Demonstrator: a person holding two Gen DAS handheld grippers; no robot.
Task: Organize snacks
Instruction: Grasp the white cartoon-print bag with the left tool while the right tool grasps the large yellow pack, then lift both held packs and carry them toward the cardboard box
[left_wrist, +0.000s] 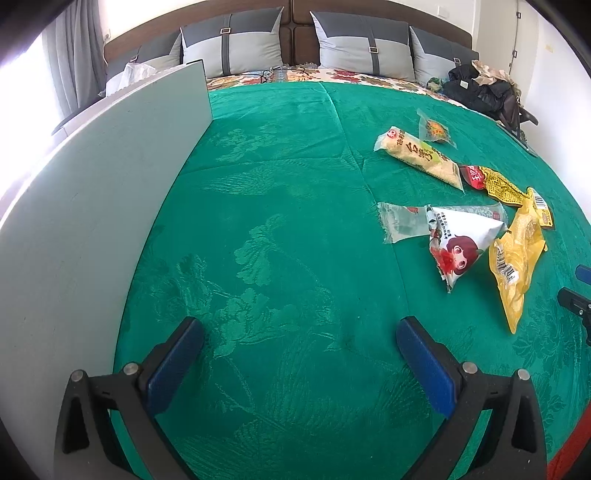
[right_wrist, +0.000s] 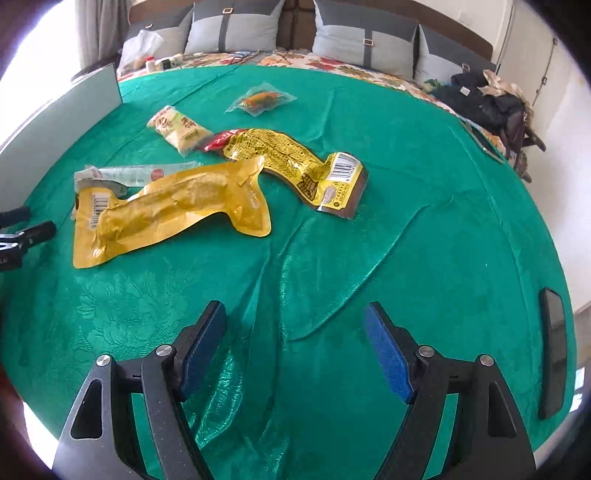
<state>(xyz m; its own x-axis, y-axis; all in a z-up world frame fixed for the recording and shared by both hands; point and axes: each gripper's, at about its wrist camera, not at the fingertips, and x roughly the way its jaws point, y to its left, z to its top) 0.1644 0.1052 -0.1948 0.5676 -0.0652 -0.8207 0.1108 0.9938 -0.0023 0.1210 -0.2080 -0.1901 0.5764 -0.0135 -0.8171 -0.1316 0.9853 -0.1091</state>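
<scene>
On the green bedspread (left_wrist: 280, 206), both views:
Step in hand: no packet is held; judged as a reach between picks, with the snacks not yet gathered in one place.
Left gripper (left_wrist: 301, 343): jaws spread wide; nothing is seen between the blue pads; bare cloth lies beneath.
Right gripper (right_wrist: 295, 332): jaws spread; nothing is pinched; only rumpled cloth is seen between the pads.
Location of snacks: in the left wrist view the cluster lies at 2 to 3 o'clock; in the right wrist view it lies at 10 to 12 o'clock.
Nearest packet: the yellow pouch (right_wrist: 166, 210) is judged closest to the right gripper, at 10 o'clock of it and apart from it.
Next move: a reach towards 10 o'clock is called for, then closure on a flat edge of the pouch; thin film on soft cloth may be missed or cloth pinched with it.
Other packets: a cartoon-girl bag (left_wrist: 461, 243); a clear wrapper (left_wrist: 402, 221); a cream stick pack (left_wrist: 421, 155); a red-and-yellow pack (right_wrist: 291, 158); a small clear sachet (right_wrist: 260, 98).
Writing: barcodes are seen on the two yellow packs; large Chinese characters are printed on the cream stick pack, not read with certainty; no brand is legible.
Grey board (left_wrist: 92, 192): stood on edge at 9 o'clock in the left wrist view; its purpose cannot be told.
</scene>
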